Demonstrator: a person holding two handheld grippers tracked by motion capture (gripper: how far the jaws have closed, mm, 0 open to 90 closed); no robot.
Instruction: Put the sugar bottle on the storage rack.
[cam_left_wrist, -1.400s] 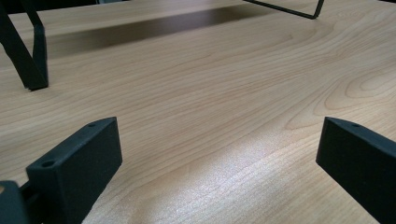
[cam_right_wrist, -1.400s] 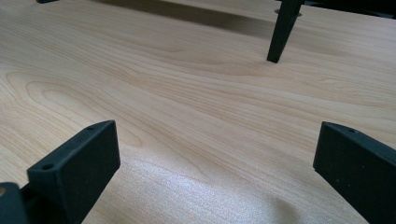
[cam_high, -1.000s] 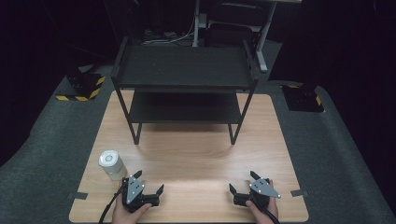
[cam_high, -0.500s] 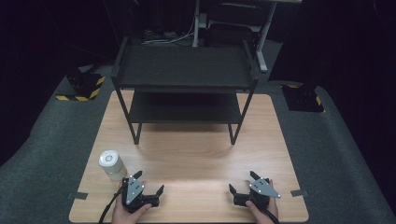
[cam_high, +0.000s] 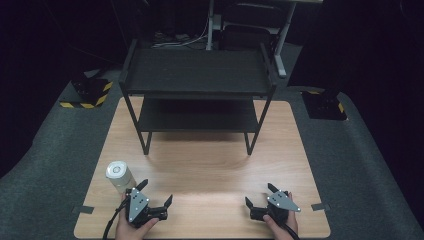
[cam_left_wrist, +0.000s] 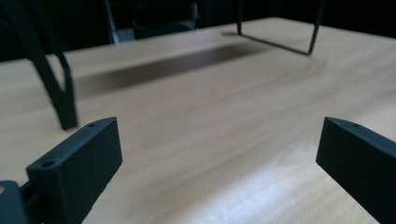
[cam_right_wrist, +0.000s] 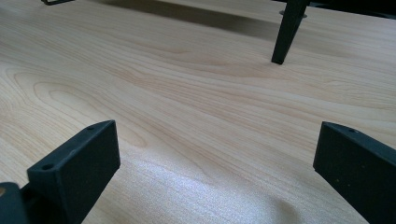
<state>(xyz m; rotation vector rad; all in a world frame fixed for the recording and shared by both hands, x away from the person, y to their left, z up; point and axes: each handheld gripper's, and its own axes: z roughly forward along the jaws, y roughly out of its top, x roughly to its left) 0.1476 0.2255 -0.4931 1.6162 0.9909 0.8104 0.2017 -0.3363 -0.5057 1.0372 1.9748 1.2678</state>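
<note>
both hand-held grippers, left and right, agape, empty; jar, maybe plastic, beside left.

My L gripper sat lower left of high view, jaws spread wide, nothing betw them. My R gripper sat lower right, likewise spread, both hand-held.

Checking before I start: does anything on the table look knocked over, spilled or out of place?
Nothing stands out. The white-capped jar stands upright by the left gripper, the black shelf rack sits square on the wooden table, and both the left and the right gripper rest open with nothing between their jaws.
</note>
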